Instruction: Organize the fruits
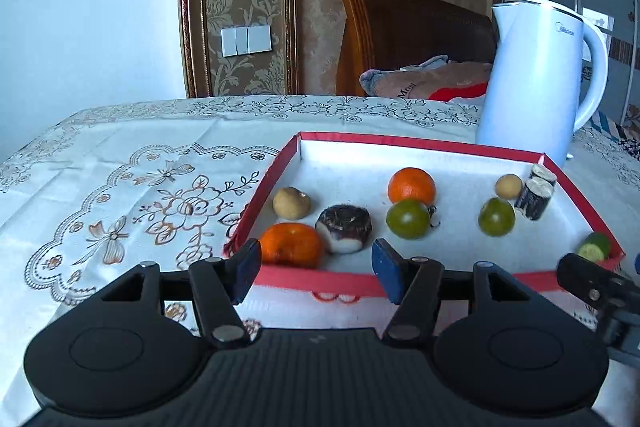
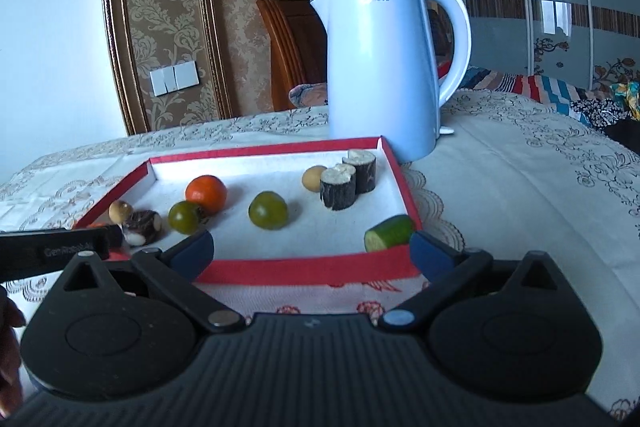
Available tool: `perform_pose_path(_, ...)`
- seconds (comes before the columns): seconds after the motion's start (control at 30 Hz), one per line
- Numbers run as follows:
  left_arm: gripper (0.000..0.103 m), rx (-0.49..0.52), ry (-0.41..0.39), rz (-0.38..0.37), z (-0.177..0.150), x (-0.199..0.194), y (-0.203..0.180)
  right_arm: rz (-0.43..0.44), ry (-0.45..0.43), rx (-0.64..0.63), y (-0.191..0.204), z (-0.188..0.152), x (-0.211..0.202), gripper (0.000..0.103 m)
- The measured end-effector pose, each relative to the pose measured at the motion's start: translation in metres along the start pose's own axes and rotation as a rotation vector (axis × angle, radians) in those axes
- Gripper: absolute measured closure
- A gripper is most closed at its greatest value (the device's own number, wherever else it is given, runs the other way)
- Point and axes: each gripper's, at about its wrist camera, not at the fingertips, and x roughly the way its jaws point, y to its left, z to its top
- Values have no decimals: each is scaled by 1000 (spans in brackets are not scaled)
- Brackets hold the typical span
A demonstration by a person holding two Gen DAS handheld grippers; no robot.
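I had both grippers at the near rim of the red-edged tray (image 1: 420, 147), neither gripping anything. My left gripper (image 1: 318, 269) stood part-open and empty, its pads apart, with an orange (image 1: 291, 243) just ahead of its left finger and a peeled dark chestnut-like piece (image 1: 344, 229) beyond. My right gripper (image 2: 312, 253) gaped wide, a cucumber piece (image 2: 389, 233) just ahead of its right finger. Two green fruits (image 2: 267, 210) lay farther in, and a white kettle (image 2: 380, 67) stood behind the tray.
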Motion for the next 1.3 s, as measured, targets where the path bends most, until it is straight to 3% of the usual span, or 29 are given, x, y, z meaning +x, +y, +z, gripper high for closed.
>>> perform_pose_path(0.17, 41, -29, 27, -28, -5, -4, 5, 10, 21, -40, 8, -4, 0, 0)
perform_pose_path(0.5, 41, -12, 14, -13, -7, -6, 2, 11, 63, -70, 14, -7, 5, 0)
perform_pose_path(1.3, 41, -1, 11, 11, -8, -7, 0, 19, 59, -64, 13, -6, 3, 0)
